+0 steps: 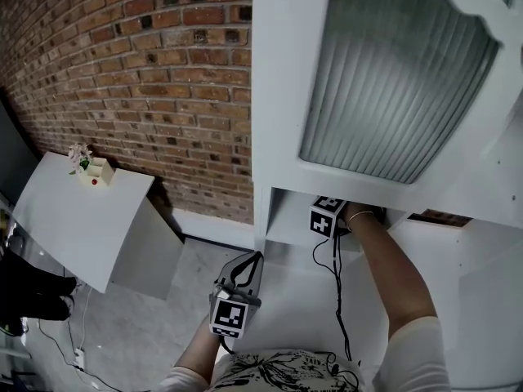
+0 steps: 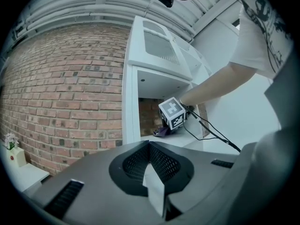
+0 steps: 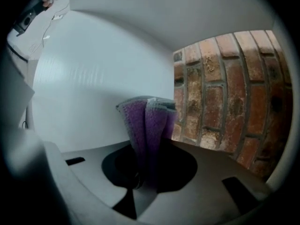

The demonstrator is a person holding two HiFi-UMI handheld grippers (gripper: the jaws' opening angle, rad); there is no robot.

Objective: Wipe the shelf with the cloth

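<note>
A: Right gripper [image 3: 140,175]: jaws clamped on folded purple knitted cloth [image 3: 147,125], inside white wooden shelf [image 3: 93,88], near its red brick back wall [image 3: 225,93].
B: Left gripper [image 2: 152,172]: closed, empty, outside shelf. Risk: you may snag cloth on brick.

L tool [image 2: 151,149] jaws together; R tool [image 2: 168,123] w/ cloth [image 2: 161,132] on shelf [image 2: 192,142].

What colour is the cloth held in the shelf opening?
Purple, with a greyish edge. The cloth shows best in the right gripper view.
</note>
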